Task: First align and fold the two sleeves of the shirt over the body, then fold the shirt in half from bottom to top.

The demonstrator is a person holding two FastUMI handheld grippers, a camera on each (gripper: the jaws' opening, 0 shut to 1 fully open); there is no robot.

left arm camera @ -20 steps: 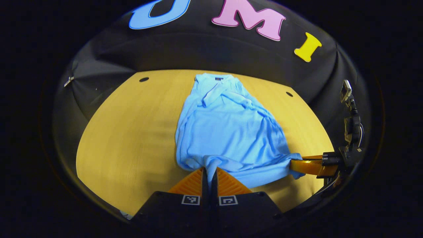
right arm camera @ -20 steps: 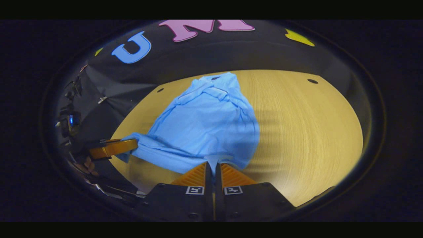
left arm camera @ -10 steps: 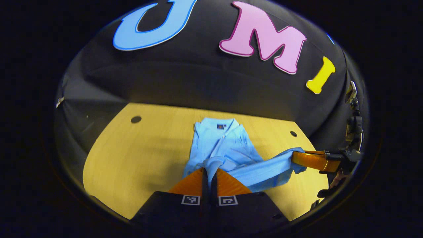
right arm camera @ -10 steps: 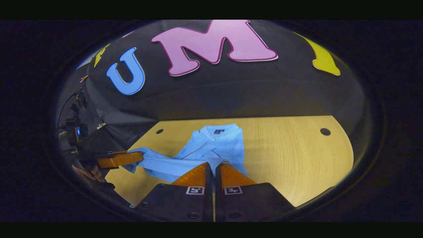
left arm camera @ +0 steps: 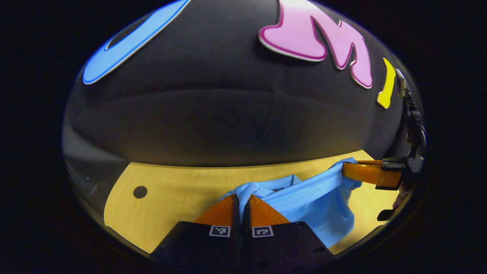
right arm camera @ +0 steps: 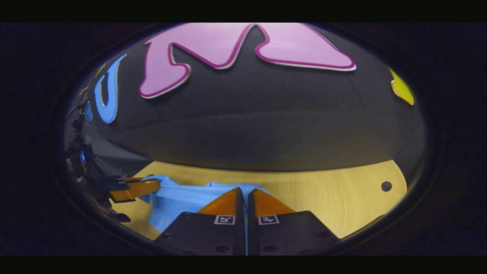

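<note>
The shirt [left arm camera: 315, 205] is being held low in the frame, at lower centre and lower right of the left gripper view, its hem stretched as a band between the two grippers above the table [left arm camera: 179, 198]. In the left gripper view the left gripper [left arm camera: 241, 203] is being kept closed on a bunch of hem, cloth being pinched between both fingers. In the right gripper view the right gripper [right arm camera: 243, 198] is likewise clamped on the hem at lower centre, with the shirt [right arm camera: 179, 201] trailing toward lower left.

By judgement, the bottom-to-top fold is being carried out. The hem could be laid askew if one gripper is being carried farther than the other. The folded sleeves, hidden under the lifted cloth, could be dragged out of line. A thin pinch could also be lost if the band is being pulled too taut.
</note>
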